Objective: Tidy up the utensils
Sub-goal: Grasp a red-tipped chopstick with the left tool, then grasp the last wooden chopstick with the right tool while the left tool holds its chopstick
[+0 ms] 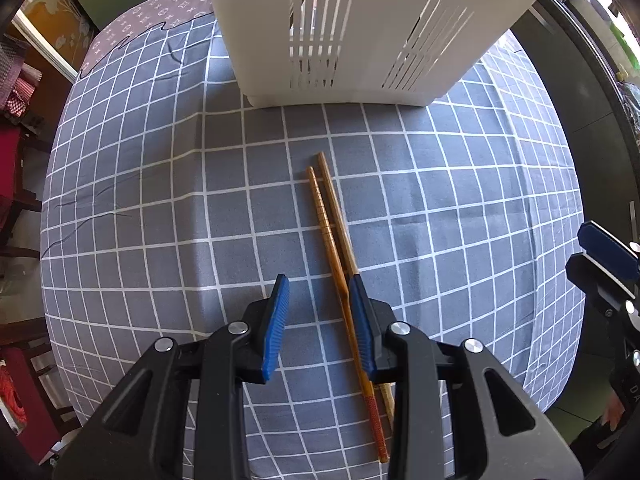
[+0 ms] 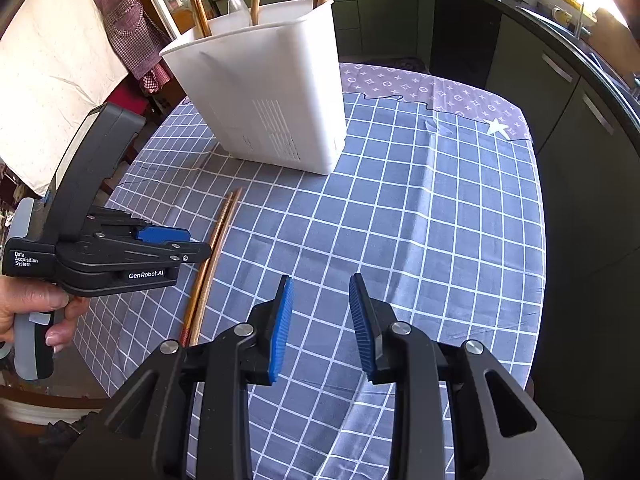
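Two wooden chopsticks (image 1: 332, 224) lie side by side on the checked tablecloth, pointing toward a white slotted utensil holder (image 1: 360, 32). My left gripper (image 1: 320, 292) is open just above them, their handle ends passing under its right finger. In the right wrist view the chopsticks (image 2: 218, 240) lie at the left, the left gripper (image 2: 172, 240) hovers over them, and the holder (image 2: 272, 92) holds several chopsticks and a spoon. My right gripper (image 2: 320, 292) is open and empty above bare cloth.
The table (image 2: 440, 220) has a grey-blue checked cloth with a patterned purple strip at the far end. Dark kitchen cabinets (image 2: 560, 100) run along the right. A chair and hanging cloths (image 2: 52, 80) are at the left.
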`<action>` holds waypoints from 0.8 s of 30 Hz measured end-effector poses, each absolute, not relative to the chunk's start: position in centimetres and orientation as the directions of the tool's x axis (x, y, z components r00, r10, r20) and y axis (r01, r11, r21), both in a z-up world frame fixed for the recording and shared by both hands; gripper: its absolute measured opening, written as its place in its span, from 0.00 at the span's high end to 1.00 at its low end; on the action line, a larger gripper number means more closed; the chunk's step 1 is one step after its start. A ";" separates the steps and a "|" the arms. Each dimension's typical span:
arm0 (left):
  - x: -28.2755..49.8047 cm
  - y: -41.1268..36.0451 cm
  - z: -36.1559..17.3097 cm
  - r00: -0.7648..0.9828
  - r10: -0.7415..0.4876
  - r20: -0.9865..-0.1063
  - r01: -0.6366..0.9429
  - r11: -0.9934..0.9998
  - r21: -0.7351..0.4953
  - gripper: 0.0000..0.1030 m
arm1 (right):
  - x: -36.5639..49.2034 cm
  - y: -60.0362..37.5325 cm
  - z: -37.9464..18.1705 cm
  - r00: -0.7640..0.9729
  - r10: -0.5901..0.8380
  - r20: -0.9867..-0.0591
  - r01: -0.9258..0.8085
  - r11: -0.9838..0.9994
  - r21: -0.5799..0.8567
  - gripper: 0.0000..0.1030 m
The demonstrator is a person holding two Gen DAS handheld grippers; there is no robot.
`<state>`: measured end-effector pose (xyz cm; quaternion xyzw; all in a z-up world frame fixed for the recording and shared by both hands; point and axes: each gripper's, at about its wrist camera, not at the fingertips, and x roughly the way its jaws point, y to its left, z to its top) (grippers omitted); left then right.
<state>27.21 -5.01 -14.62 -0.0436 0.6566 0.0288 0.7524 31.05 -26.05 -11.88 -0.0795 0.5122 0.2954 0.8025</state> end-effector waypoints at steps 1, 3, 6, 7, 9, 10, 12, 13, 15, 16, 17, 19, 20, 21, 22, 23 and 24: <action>27.2 -5.2 -14.8 0.132 -0.002 -0.991 -0.098 0.995 -0.016 0.71 | 31.0 -26.1 -12.0 0.300 0.393 -0.869 -0.554 0.813 0.176 0.72; 27.3 -5.5 -15.0 0.125 0.017 -0.992 -0.089 0.996 0.006 0.71 | 31.0 -26.4 -12.2 0.295 0.394 -0.871 -0.553 0.813 0.181 0.72; 28.0 -6.6 -15.5 0.118 0.021 -0.993 -0.077 0.997 0.012 0.75 | 31.0 -26.8 -12.5 0.292 0.393 -0.872 -0.545 0.817 0.186 0.72; 28.1 -7.0 -15.6 0.118 0.019 -0.993 -0.072 0.997 0.010 0.78 | 31.1 -26.9 -12.5 0.291 0.392 -0.873 -0.543 0.819 0.187 0.71; 28.0 -7.8 -15.6 0.123 0.017 -0.992 -0.051 0.999 0.010 0.82 | 31.2 -27.0 -12.6 0.289 0.394 -0.872 -0.538 0.821 0.193 0.71; 28.0 -8.3 -15.7 0.126 0.023 -0.992 -0.036 0.999 0.018 0.84 | 31.2 -27.0 -12.6 0.288 0.395 -0.872 -0.537 0.821 0.195 0.71; 28.1 -9.1 -15.8 0.130 0.031 -0.991 -0.015 0.999 0.030 0.87 | 31.0 -26.9 -12.6 0.286 0.397 -0.872 -0.540 0.819 0.196 0.72; 28.1 -9.3 -15.8 0.127 0.029 -0.992 -0.010 1.000 0.028 0.90 | 30.9 -26.8 -12.6 0.284 0.397 -0.873 -0.543 0.817 0.194 0.72; 28.1 -9.1 -15.8 0.122 0.021 -0.992 -0.010 1.000 0.020 0.92 | 30.7 -26.7 -12.6 0.284 0.393 -0.875 -0.547 0.816 0.189 0.72; 28.0 -8.9 -15.8 0.125 0.018 -0.992 -0.008 1.000 0.017 0.93 | 30.7 -26.6 -12.6 0.283 0.392 -0.876 -0.548 0.815 0.188 0.72; 28.0 -8.8 -15.8 0.125 0.018 -0.992 -0.006 1.000 0.017 0.94 | 30.7 -26.7 -12.6 0.282 0.391 -0.876 -0.547 0.815 0.188 0.72; 27.8 -8.5 -15.6 0.130 0.016 -0.991 -0.002 1.000 0.016 0.94 | 30.7 -26.6 -12.6 0.284 0.387 -0.878 -0.546 0.817 0.184 0.71; 27.7 -7.9 -15.6 0.137 0.015 -0.991 0.000 1.000 0.015 0.94 | 30.7 -26.6 -12.6 0.282 0.384 -0.879 -0.546 0.818 0.182 0.71; 27.5 -7.8 -15.4 0.143 0.012 -0.990 0.003 1.000 0.013 0.94 | 30.8 -26.5 -12.6 0.281 0.381 -0.881 -0.545 0.819 0.180 0.71; 27.3 -7.6 -15.0 0.152 0.007 -0.988 0.006 1.000 0.008 0.94 | 30.8 -26.4 -12.6 0.278 0.378 -0.883 -0.544 0.820 0.180 0.71; 27.1 -7.5 -14.5 0.164 0.003 -0.986 0.009 1.000 0.004 0.94 | 30.9 -26.4 -12.7 0.272 0.376 -0.885 -0.543 0.820 0.182 0.71; 26.8 -7.2 -14.1 0.178 0.000 -0.984 0.013 1.000 0.002 0.94 | 31.0 -26.3 -12.8 0.267 0.374 -0.888 -0.542 0.820 0.183 0.71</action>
